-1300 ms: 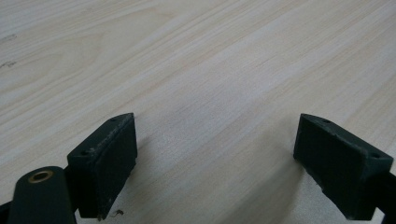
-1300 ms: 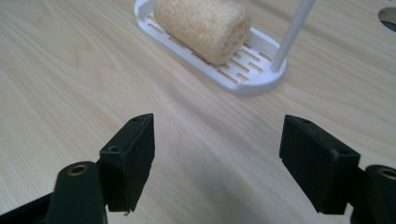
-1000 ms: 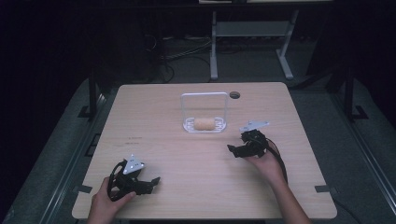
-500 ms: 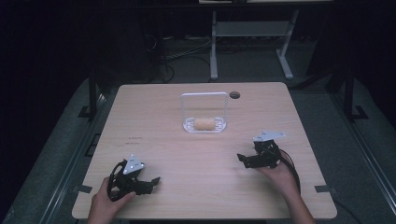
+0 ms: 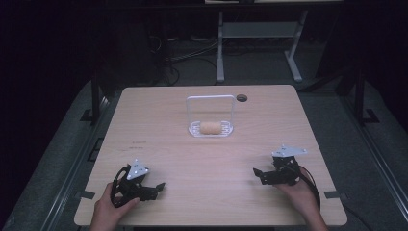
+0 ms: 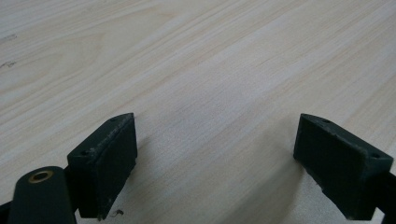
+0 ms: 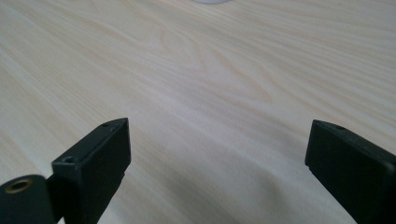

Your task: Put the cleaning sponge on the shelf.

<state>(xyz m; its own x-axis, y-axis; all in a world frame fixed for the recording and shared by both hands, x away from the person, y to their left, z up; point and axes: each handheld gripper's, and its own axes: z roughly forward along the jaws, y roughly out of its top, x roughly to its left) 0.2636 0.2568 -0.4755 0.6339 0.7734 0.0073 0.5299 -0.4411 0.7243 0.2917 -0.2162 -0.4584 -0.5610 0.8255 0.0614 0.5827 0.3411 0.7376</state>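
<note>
A tan bread roll lies in a small clear basket with a tall handle, at the middle of the wooden table's far half. My left gripper rests near the front left edge, held by a hand, its jaws wide apart with only bare wood between them. My right gripper sits at the front right, also open and empty, pointing left. Both are well short of the basket.
A dark round hole sits in the table just right of the basket. Beyond the far edge stand a metal frame and cables on a dark floor. A white rim peeks at the top of the right gripper view.
My right gripper has drawn back from beside the basket toward the front right of the table. The left gripper has stayed put.
</note>
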